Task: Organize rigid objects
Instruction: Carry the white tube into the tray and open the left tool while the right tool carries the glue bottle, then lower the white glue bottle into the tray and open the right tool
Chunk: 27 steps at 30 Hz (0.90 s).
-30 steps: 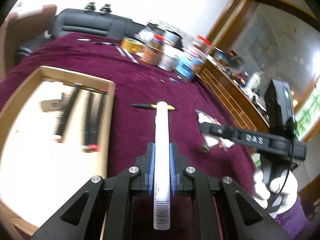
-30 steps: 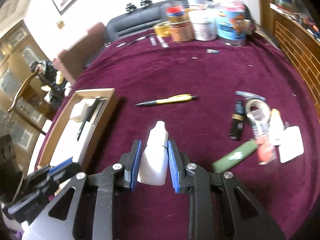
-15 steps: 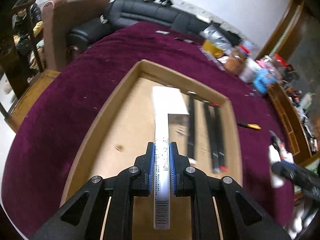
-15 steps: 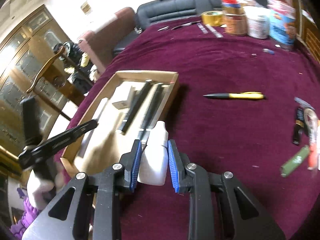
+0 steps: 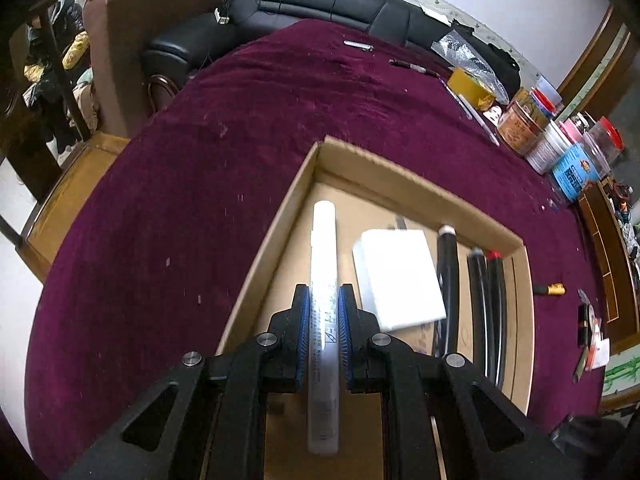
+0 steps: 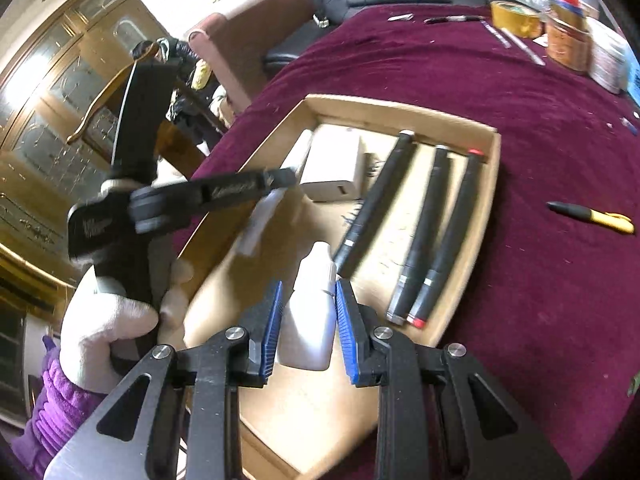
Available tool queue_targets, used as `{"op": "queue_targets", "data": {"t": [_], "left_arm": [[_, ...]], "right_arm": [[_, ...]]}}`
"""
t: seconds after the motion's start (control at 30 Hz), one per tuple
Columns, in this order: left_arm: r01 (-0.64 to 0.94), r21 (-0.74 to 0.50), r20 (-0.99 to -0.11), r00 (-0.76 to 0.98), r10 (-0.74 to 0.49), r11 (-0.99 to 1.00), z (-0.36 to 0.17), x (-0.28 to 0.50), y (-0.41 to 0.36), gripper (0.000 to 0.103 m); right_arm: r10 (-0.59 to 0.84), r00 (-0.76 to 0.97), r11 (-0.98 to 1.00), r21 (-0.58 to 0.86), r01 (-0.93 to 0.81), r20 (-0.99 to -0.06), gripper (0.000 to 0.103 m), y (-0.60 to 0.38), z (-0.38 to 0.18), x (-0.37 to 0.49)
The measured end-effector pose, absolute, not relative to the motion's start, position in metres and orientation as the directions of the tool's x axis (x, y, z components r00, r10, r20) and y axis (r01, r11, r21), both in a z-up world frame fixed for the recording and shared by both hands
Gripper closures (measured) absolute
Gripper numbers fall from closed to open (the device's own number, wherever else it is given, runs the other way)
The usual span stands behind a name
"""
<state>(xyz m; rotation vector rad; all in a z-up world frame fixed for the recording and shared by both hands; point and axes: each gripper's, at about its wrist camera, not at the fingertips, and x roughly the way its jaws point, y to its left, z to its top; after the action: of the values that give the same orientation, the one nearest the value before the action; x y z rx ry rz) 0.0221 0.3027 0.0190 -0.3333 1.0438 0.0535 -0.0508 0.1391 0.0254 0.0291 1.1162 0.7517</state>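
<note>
- Maroon velvet cloth covered the table [image 5: 248, 128], with a black leather sofa and an armchair behind it.
- Left gripper [image 5: 324, 332]: its blue-padded fingers [image 5: 304, 336] pinched a long white tube-shaped marker [image 5: 325, 264] near its middle, the length running straight ahead over the left side of the cardboard tray [image 5: 280, 216]. Whether it touched the tray floor could not be told.
- Right gripper [image 6: 309, 326]: its fingers [image 6: 272, 332] closed around a small white squeeze bottle [image 6: 310, 312], nozzle forward, above the near part of the same tray [image 6: 494, 184].
- Just beyond, inside the tray, lay a white rectangular box [image 5: 400, 276] and three black marker pens [image 6: 436, 216] side by side.
- Farther out on the cloth sat a yellow-and-black pen [image 6: 592, 216], a roll of yellow tape [image 5: 472, 86] and several jars [image 5: 520, 124] near the far edge.
- Handling, as a judgement: the marker looked light, stiff and smooth, so a mid-length pinch would keep it level; it may roll once released, so it should be laid beside the tray wall.
- The bottle seemed light, with slightly yielding plastic walls; the flat body was the safest hold, not the tapered neck.
</note>
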Motion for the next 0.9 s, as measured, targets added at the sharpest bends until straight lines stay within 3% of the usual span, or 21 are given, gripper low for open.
{"op": "queue_targets", "data": {"t": [0.07, 0.1, 0.13, 0.27, 0.53, 0.9], "left_arm": [[-0.193, -0.299, -0.842, 0.515, -0.162, 0.935, 0.02, 0.024, 0.309, 0.079], [-0.195, -0.32, -0.836, 0.519, -0.179, 0.927, 0.022, 0.023, 0.312, 0.067], [-0.193, -0.337, -0.827, 0.528, -0.192, 0.921, 0.025, 0.021, 0.314, 0.065], [-0.179, -0.399, -0.776, 0.589, -0.226, 0.899, 0.045, -0.007, 0.329, 0.063], [-0.194, -0.445, -0.683, 0.705, -0.191, 0.874, 0.072, -0.073, 0.355, 0.047], [-0.185, -0.46, -0.642, 0.745, -0.181, 0.869, 0.076, -0.108, 0.347, 0.046]], "right_arm": [[0.552, 0.214, 0.758, 0.379, -0.53, -0.806, 0.078, 0.147, 0.022, -0.045], [0.55, 0.207, 0.758, 0.379, -0.53, -0.809, 0.078, 0.152, 0.02, -0.043], [0.547, 0.2, 0.758, 0.38, -0.53, -0.813, 0.078, 0.157, 0.019, -0.04], [0.526, 0.194, 0.765, 0.362, -0.532, -0.828, 0.079, 0.177, 0.012, -0.028], [0.476, 0.218, 0.8, 0.317, -0.51, -0.852, 0.078, 0.196, -0.005, -0.008], [0.541, 0.288, 0.802, 0.383, -0.457, -0.79, 0.078, 0.154, 0.015, -0.014]]}}
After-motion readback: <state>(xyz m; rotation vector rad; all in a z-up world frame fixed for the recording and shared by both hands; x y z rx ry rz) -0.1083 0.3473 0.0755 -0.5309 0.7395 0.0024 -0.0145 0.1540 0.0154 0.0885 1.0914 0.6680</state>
